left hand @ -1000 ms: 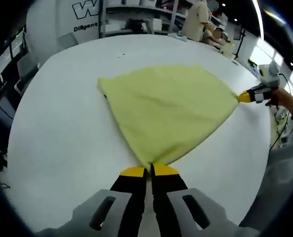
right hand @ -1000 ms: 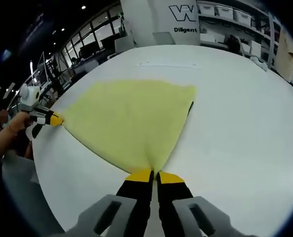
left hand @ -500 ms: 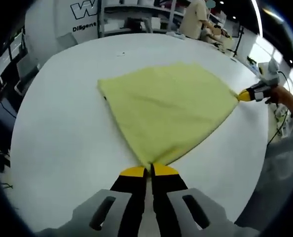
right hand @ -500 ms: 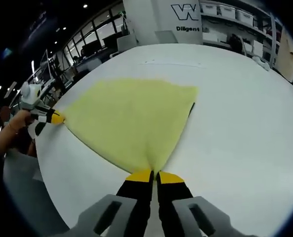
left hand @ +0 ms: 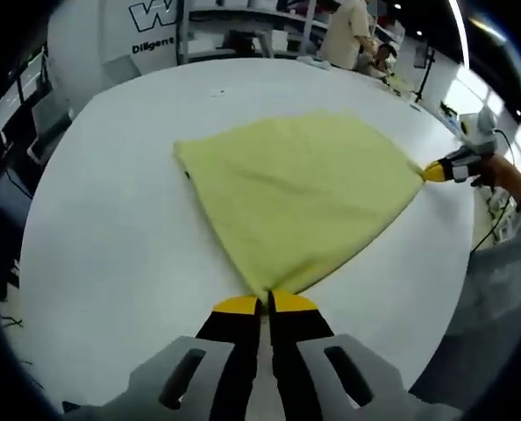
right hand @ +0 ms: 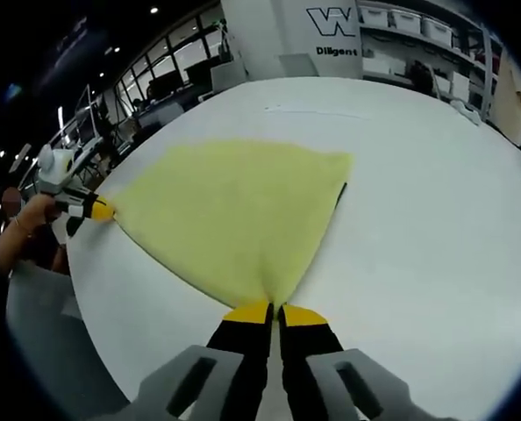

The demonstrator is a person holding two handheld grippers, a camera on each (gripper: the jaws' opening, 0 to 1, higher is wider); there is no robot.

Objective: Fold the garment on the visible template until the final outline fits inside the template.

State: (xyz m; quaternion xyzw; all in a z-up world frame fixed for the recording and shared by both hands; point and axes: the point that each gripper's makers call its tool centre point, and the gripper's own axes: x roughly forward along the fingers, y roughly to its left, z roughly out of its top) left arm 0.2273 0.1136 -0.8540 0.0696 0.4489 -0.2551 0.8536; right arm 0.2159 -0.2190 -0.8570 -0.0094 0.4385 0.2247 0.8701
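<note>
A pale yellow garment (left hand: pixel 300 189) lies spread on a white table (left hand: pixel 111 228), stretched taut between two of its corners. My left gripper (left hand: pixel 266 303) is shut on the near corner in the left gripper view. In the right gripper view the same garment (right hand: pixel 234 206) fans out from my right gripper (right hand: pixel 275 309), which is shut on its own corner. Each view catches the other gripper pinching the far corner: the right one (left hand: pixel 436 171) at the right edge, the left one (right hand: pixel 98 210) at the left edge. A thin dark line (right hand: pixel 339 191) peeks from under the garment's far edge.
The table's rim (left hand: pixel 471 263) curves close to the held corners. A person's hand (right hand: pixel 19 230) holds the far gripper past the rim. Shelves with boxes (right hand: pixel 418 44) and a person (left hand: pixel 344 31) stand beyond the far side.
</note>
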